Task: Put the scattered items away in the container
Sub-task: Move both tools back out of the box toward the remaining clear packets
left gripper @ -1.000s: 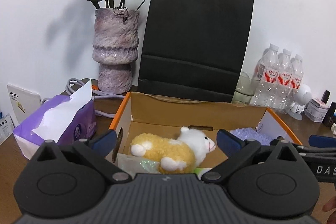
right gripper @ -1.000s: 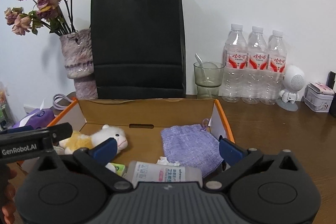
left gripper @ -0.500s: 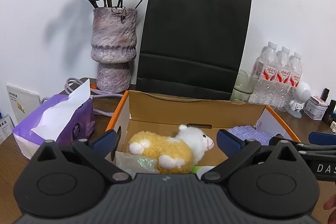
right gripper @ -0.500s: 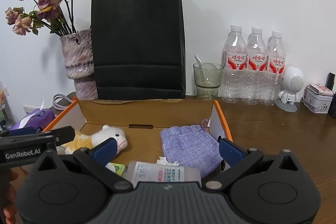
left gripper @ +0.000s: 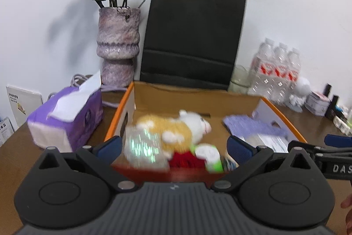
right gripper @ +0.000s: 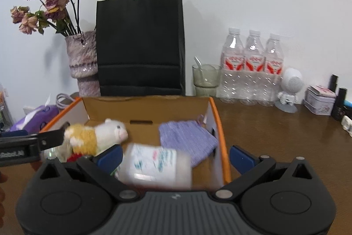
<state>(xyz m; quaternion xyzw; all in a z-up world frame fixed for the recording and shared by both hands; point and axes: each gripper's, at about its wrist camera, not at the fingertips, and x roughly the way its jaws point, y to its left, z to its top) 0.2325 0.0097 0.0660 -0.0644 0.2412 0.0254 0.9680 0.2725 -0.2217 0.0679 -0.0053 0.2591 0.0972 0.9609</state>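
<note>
An orange-edged cardboard box [left gripper: 198, 95] [right gripper: 216, 116] stands on the wooden table. Inside lie a yellow and white plush sheep [left gripper: 176, 128] [right gripper: 96, 136], a lilac cloth pouch [left gripper: 253, 124] [right gripper: 187, 137], a white tissue packet [right gripper: 154, 165], a shiny plastic bag [left gripper: 143, 147], a red item [left gripper: 187, 159] and a green and white item [left gripper: 210, 156]. My left gripper [left gripper: 173, 147] is open and empty above the box's near left side. My right gripper [right gripper: 175, 154] is open and empty above the near right side. Both views are blurred.
Behind the box stand a black paper bag [left gripper: 193, 36] [right gripper: 139, 41], a vase of dried roses [left gripper: 118, 45] [right gripper: 83, 63], a glass [right gripper: 205, 78] and three water bottles [right gripper: 253, 65]. A purple tissue pack [left gripper: 66, 118] lies left. A white figurine [right gripper: 289, 89] and a tin [right gripper: 320, 99] stand right.
Both grippers have risen and tilted over the box, so more of its contents show. Both stay open and empty.
</note>
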